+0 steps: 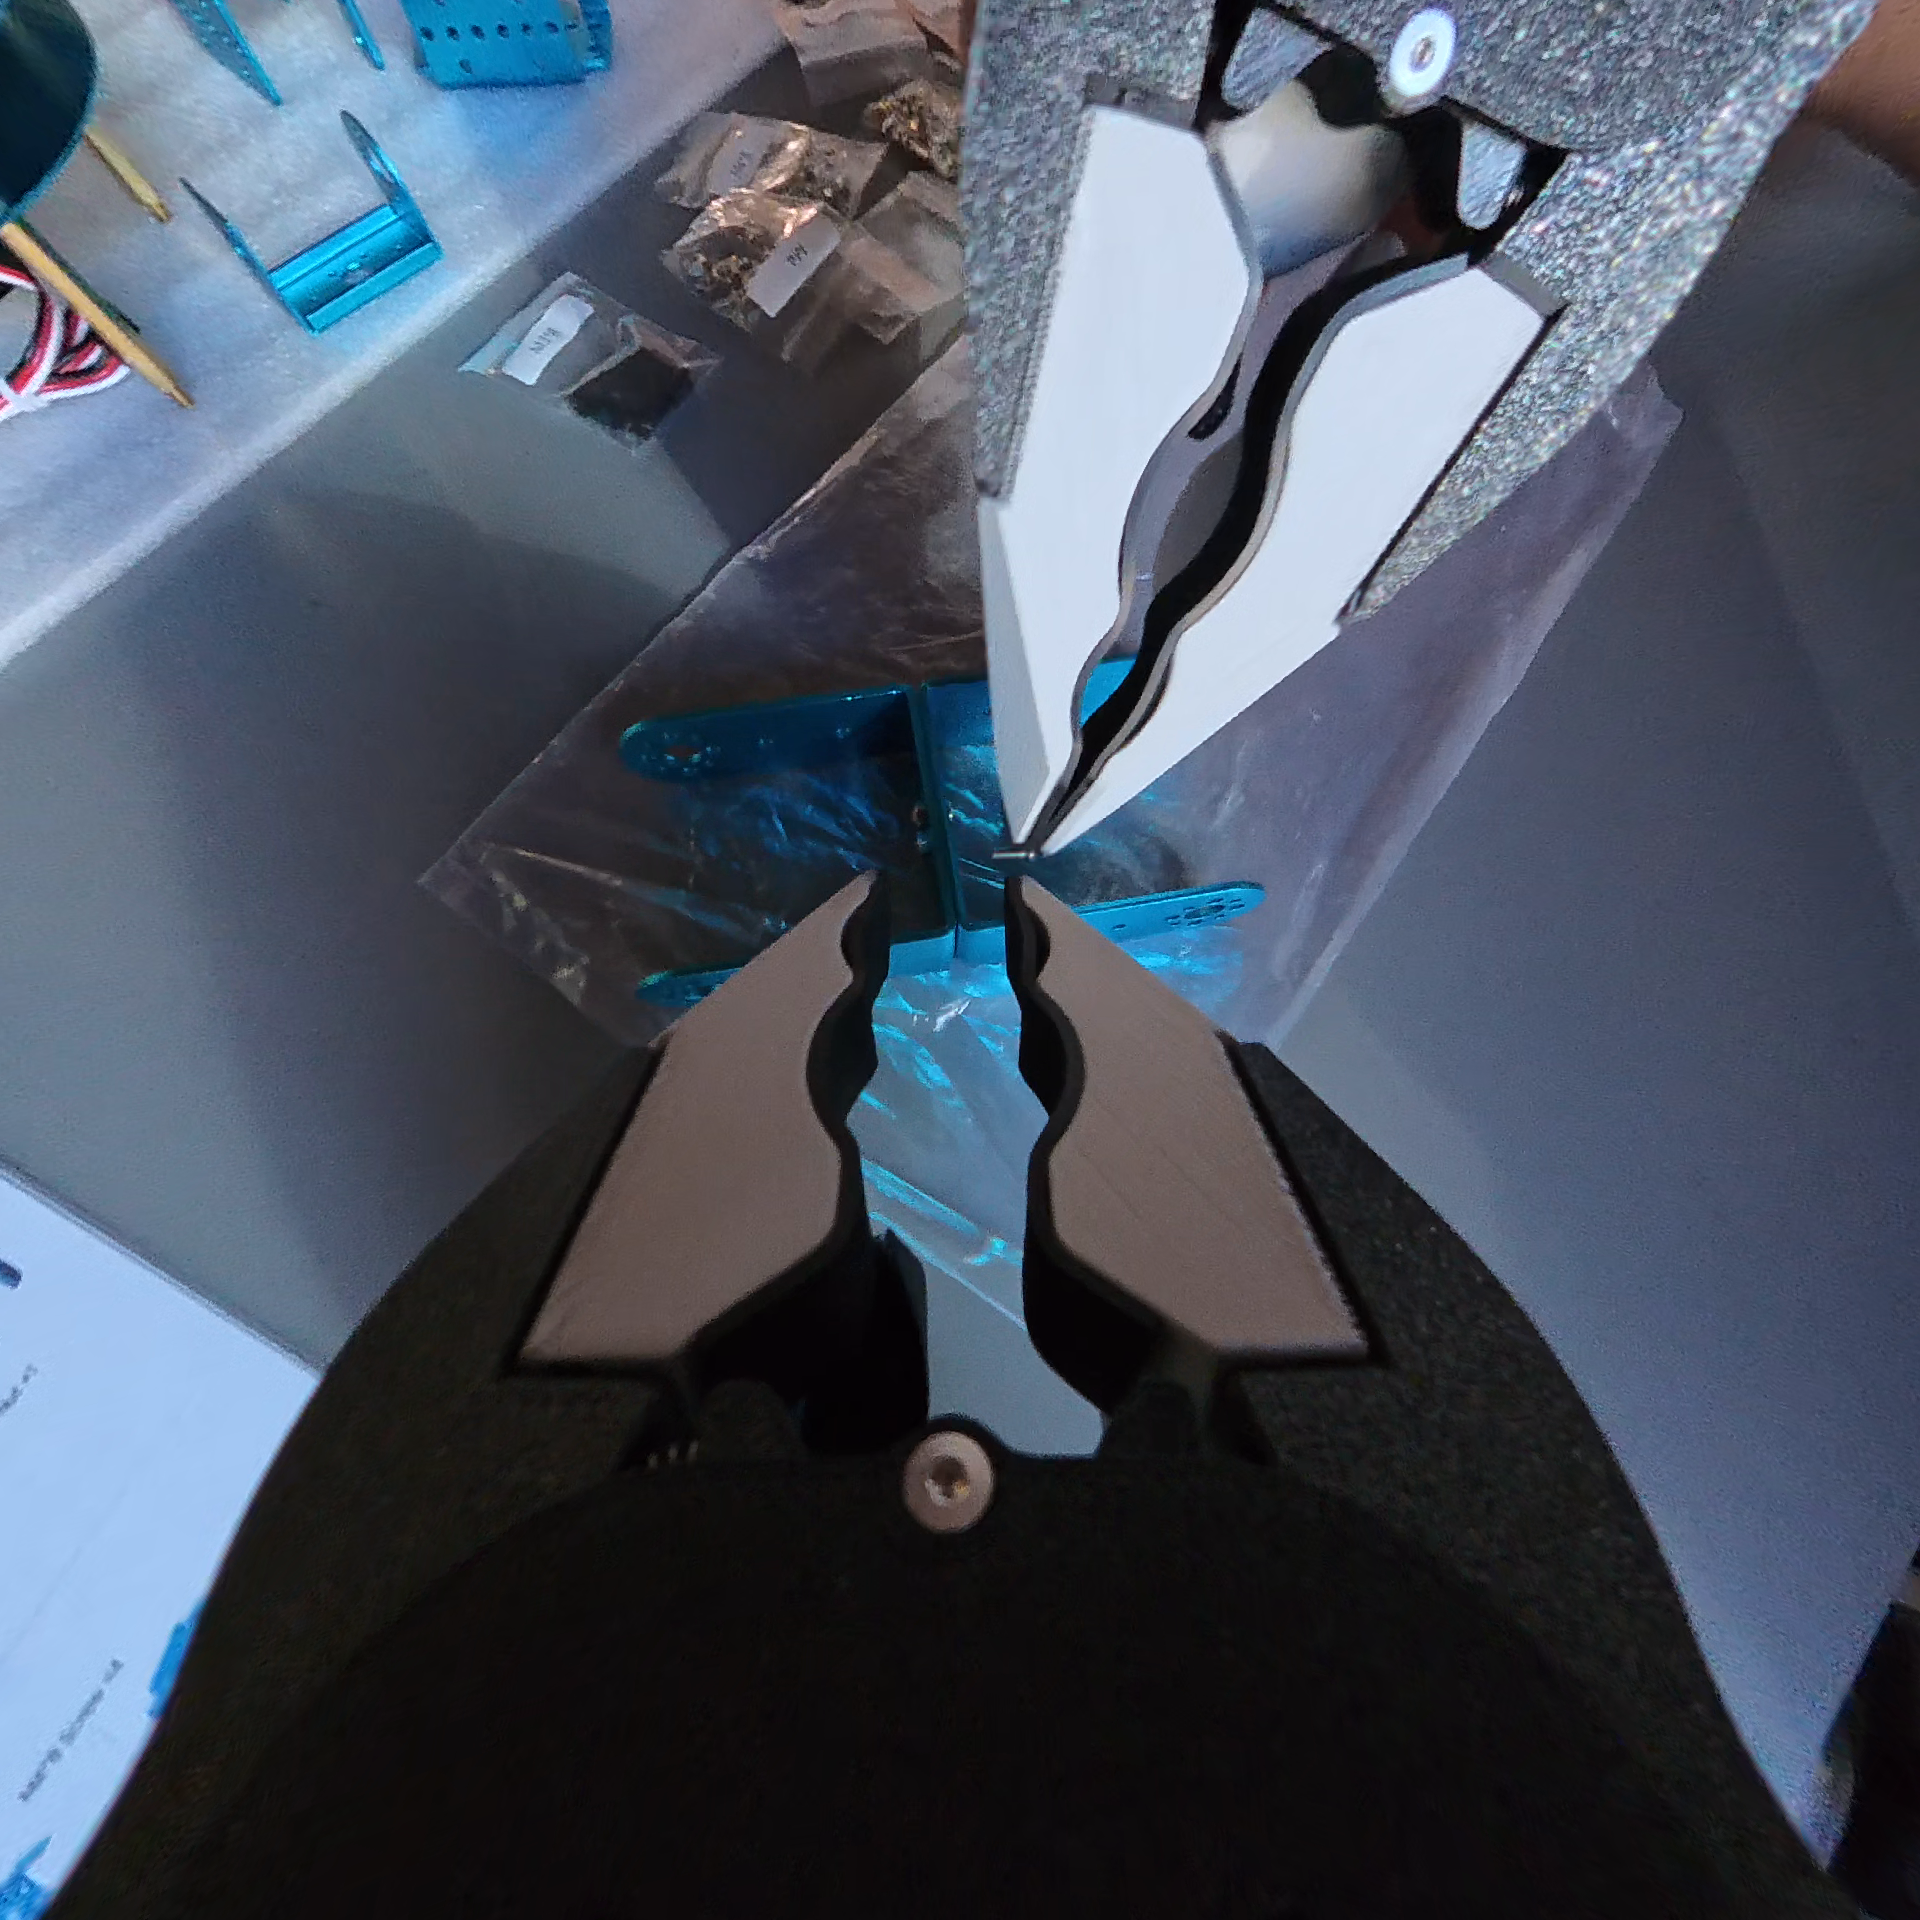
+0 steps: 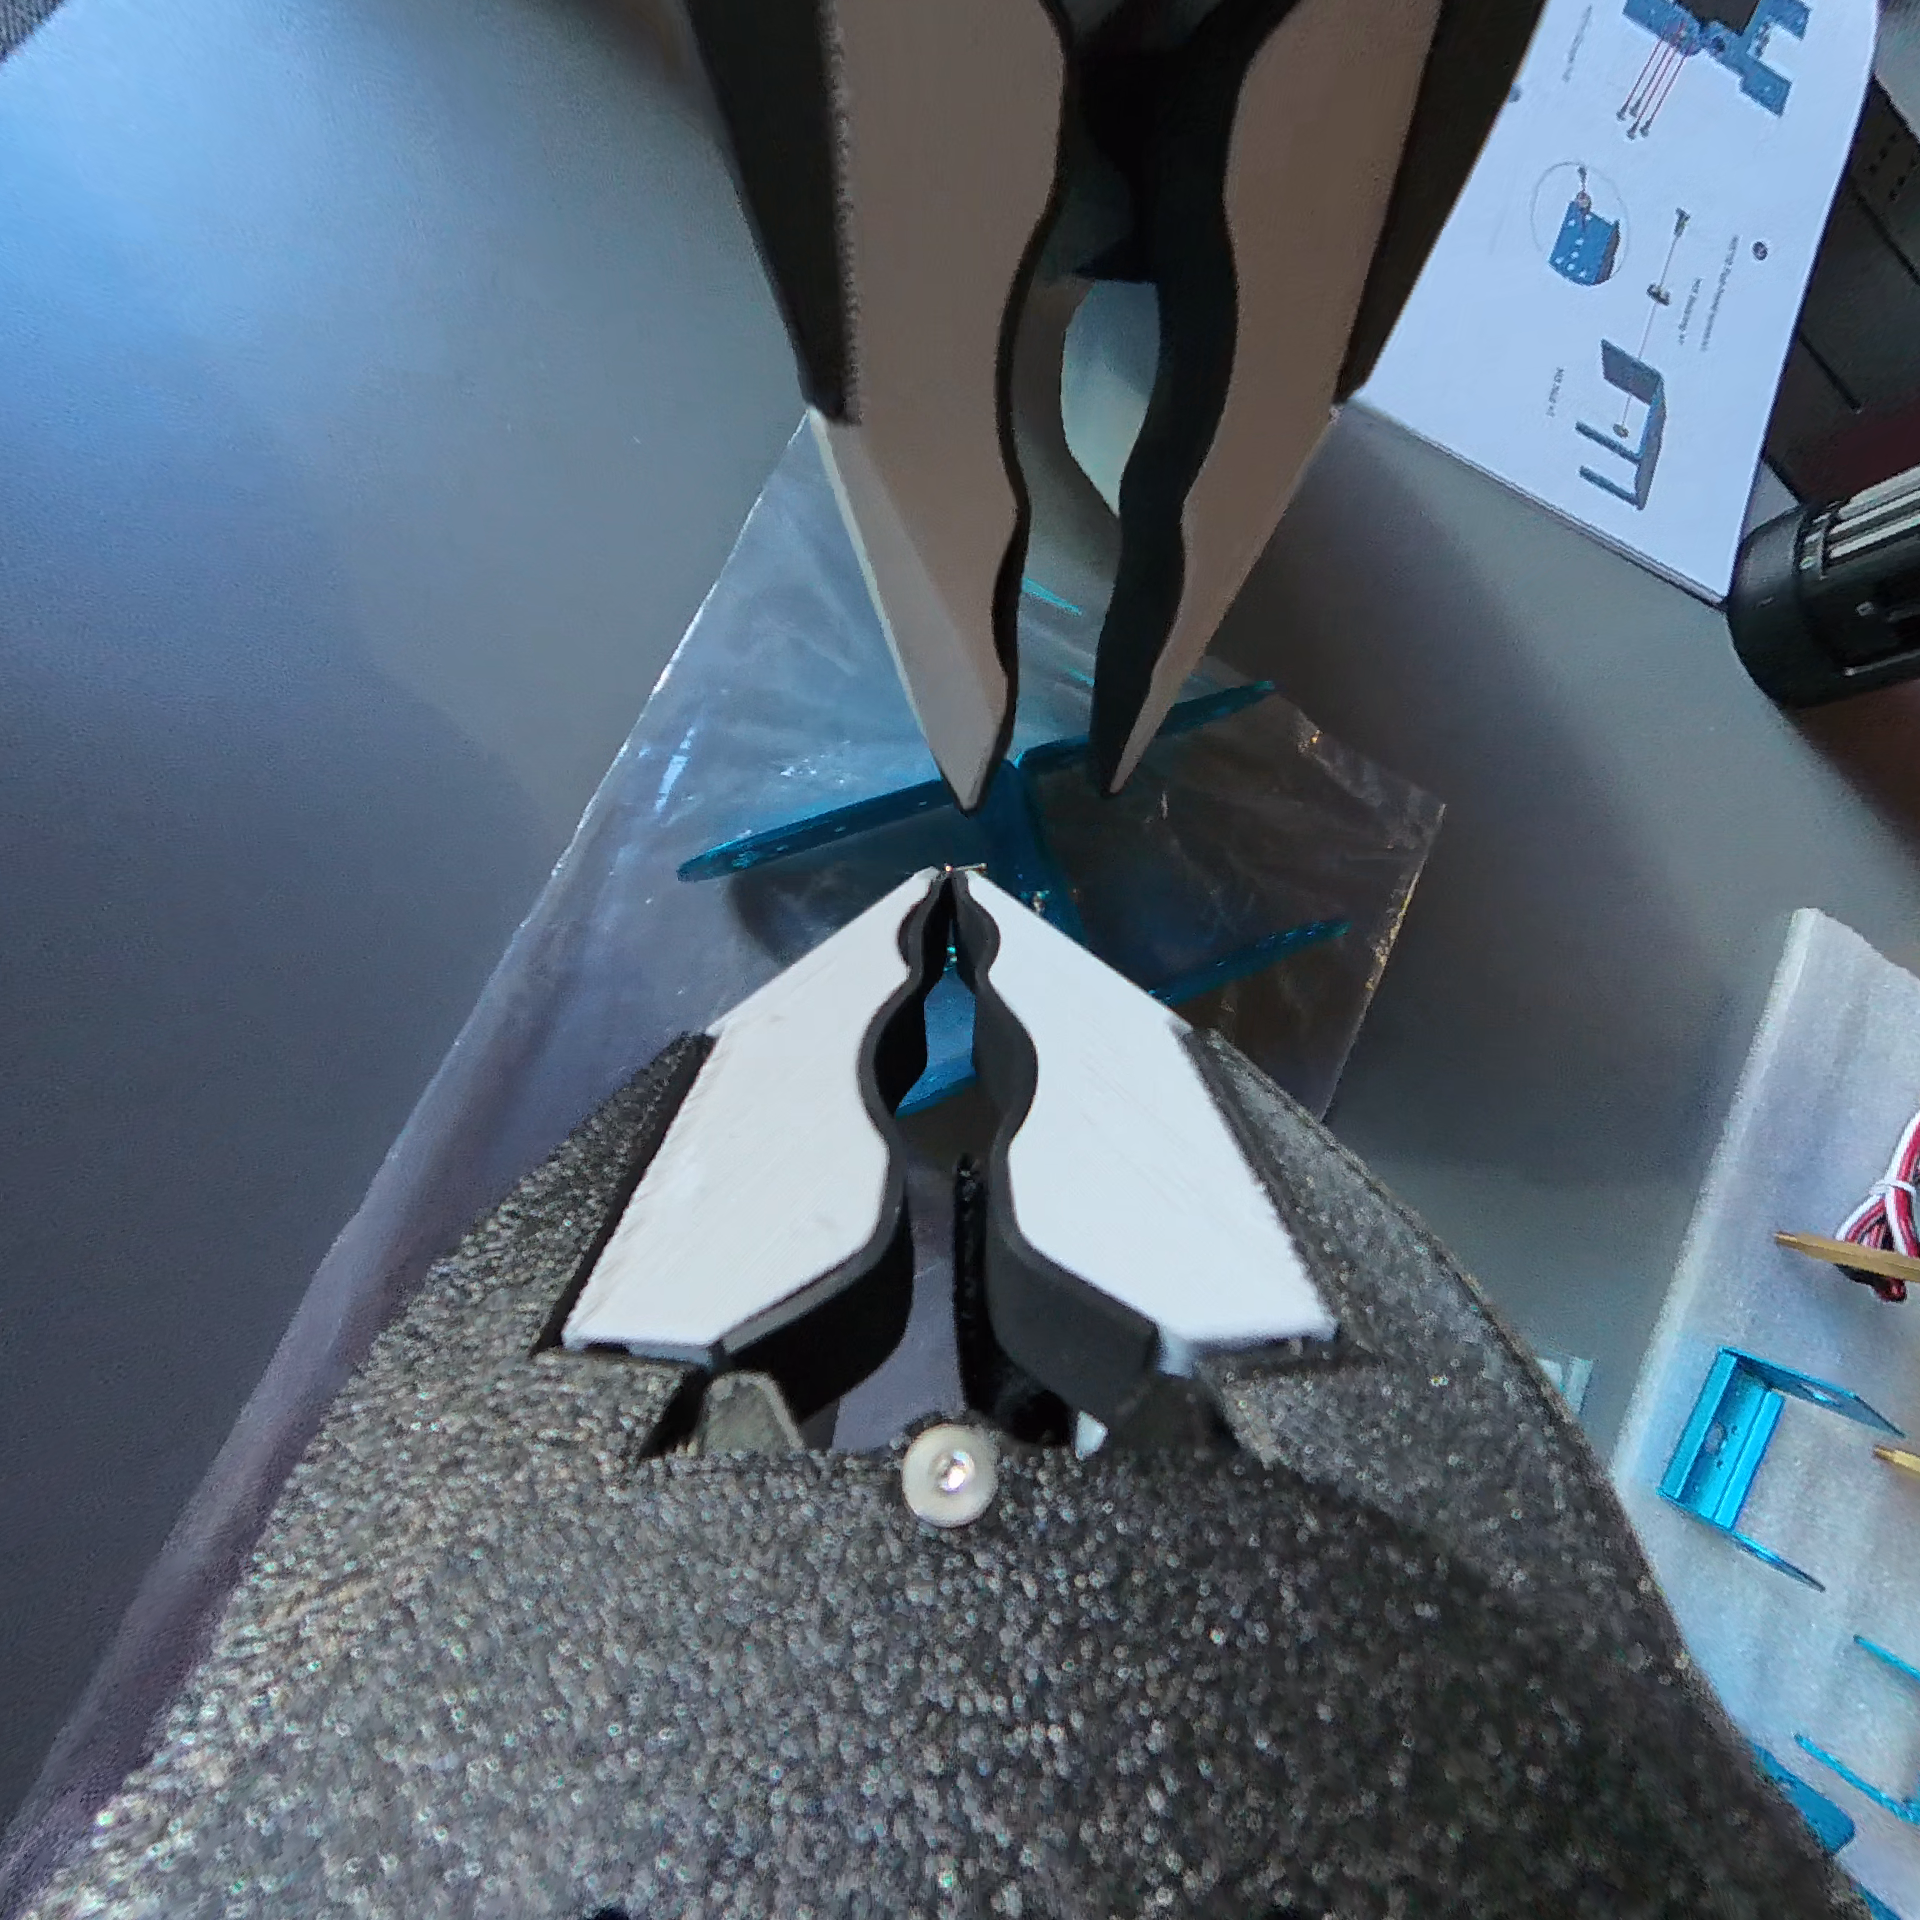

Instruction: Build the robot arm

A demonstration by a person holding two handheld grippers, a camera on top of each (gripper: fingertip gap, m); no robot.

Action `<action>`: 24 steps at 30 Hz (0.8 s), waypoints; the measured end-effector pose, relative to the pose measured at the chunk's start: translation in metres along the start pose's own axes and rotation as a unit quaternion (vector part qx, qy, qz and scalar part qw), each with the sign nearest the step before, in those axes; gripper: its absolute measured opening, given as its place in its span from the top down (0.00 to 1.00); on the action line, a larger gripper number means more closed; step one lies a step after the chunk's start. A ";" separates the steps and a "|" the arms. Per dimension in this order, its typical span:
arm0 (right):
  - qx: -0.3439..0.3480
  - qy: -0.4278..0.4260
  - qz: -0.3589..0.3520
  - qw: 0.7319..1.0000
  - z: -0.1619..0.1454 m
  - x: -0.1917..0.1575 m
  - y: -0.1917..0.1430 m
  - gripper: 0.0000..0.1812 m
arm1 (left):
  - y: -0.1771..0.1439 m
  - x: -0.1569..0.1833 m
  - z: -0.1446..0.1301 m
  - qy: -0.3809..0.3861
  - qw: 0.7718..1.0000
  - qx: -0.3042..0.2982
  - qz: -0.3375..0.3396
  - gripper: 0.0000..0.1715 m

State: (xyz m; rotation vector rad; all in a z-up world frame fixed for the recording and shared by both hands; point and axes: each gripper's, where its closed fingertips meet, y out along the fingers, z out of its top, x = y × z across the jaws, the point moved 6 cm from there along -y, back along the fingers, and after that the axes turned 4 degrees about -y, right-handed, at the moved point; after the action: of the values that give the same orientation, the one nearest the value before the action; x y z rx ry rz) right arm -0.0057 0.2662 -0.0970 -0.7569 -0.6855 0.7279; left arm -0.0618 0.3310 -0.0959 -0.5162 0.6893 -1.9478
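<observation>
Two grippers | one clear bag | two joined blue brackets | four small parts bags far left | one instruction sheet

The right claw, white-fingered, has its tips pinched together on a tiny dark screw, just above a blue metal bracket lying on a clear plastic bag on the grey counter. Opposite it, the left claw comes down from the top edge, its tan fingers parted, tips at the bracket's middle. Toward the counter's far right corner lies a white instruction sheet with a black tool beside it. Along the right edge a white foam pad carries a smaller blue bracket, brass standoffs and red-and-white wires.
</observation>
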 end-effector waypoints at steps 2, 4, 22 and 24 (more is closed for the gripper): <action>-0.010 -0.005 -0.002 1.000 -0.003 0.000 0.003 1.00 | 0.005 0.000 0.000 0.008 1.000 -0.012 -0.006 0.88; -0.010 -0.013 -0.013 1.000 -0.004 0.000 0.005 1.00 | 0.008 -0.003 0.002 0.010 1.000 -0.014 0.000 0.90; -0.013 -0.022 -0.054 0.998 -0.006 -0.001 0.009 1.00 | 0.012 -0.007 0.002 -0.005 0.999 -0.024 -0.026 0.98; -0.012 -0.005 -0.035 0.999 -0.006 -0.005 0.009 1.00 | 0.009 -0.008 0.006 -0.014 1.000 -0.003 -0.022 0.98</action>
State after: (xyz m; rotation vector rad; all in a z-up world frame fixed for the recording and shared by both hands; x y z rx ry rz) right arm -0.0068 0.2643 -0.1089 -0.7488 -0.7274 0.6619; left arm -0.0484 0.3337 -0.0978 -0.5658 0.6718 -1.9769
